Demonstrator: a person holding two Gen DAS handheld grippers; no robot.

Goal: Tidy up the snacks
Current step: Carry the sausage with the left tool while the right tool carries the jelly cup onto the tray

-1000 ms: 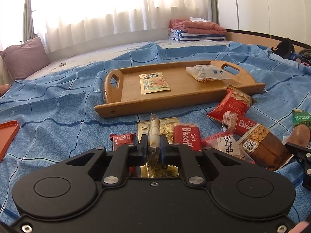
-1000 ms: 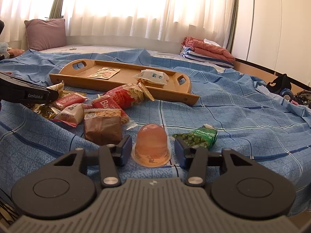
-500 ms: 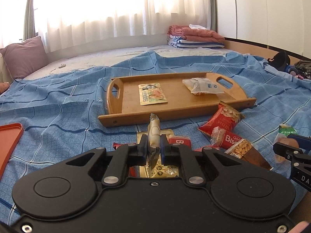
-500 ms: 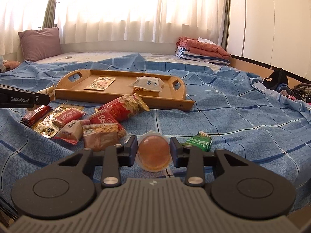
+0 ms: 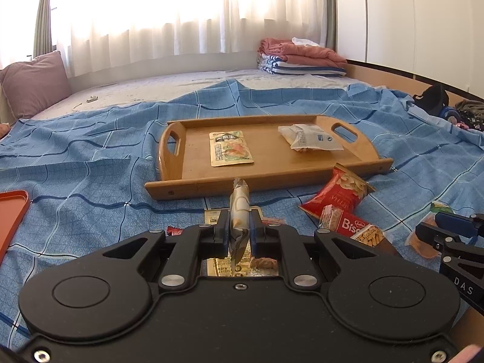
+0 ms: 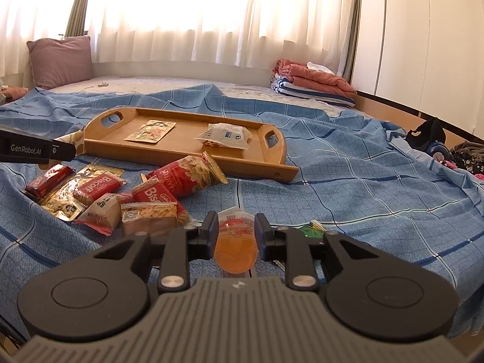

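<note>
Gripping a cream packet [image 5: 239,211] upright, left tool [image 5: 239,233], right tool [image 6: 236,236] apparently clamping jelly cup [image 6: 236,248]

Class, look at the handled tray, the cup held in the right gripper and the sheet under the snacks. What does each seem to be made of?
Tray: looks like wood or bamboo with a smooth satin finish; visible grain, honey colour.
Cup in the right gripper: probably clear plastic; orange contents show through, printed lid.
Sheet: woven fabric, matte; it wrinkles and folds.
</note>
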